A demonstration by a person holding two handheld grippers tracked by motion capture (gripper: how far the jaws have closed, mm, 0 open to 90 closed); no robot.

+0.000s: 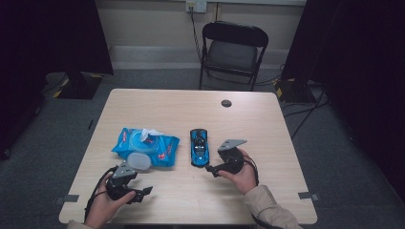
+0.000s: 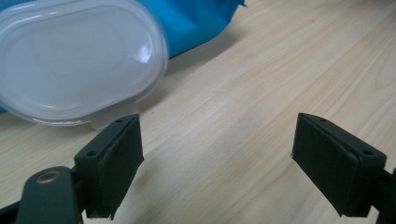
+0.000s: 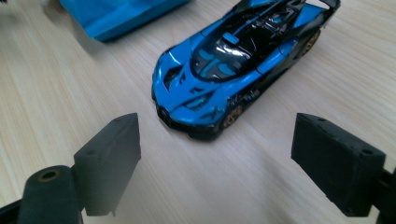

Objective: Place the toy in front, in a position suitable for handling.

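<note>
On the pale wood desk (image 1: pixel 267 124) the toy car (image 3: pixel 236 65) lies just ahead of the wide-open, empty right claw (image 3: pixel 217 163), nose toward it, while the left claw (image 2: pixel 217 163), open and empty too, sits beside the wipes pack's lid (image 2: pixel 79 60).

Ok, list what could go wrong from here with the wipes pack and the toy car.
1. The wipes pack's translucent lid stands flipped open beside the open left gripper; a sideways move could knock it or drag the light pack.
2. A wipe sticks out of the opening; left so, it may dry or snag.
3. The toy car sits on its wheels, nose toward the open right gripper; a nudge could roll it away across the table.
</note>
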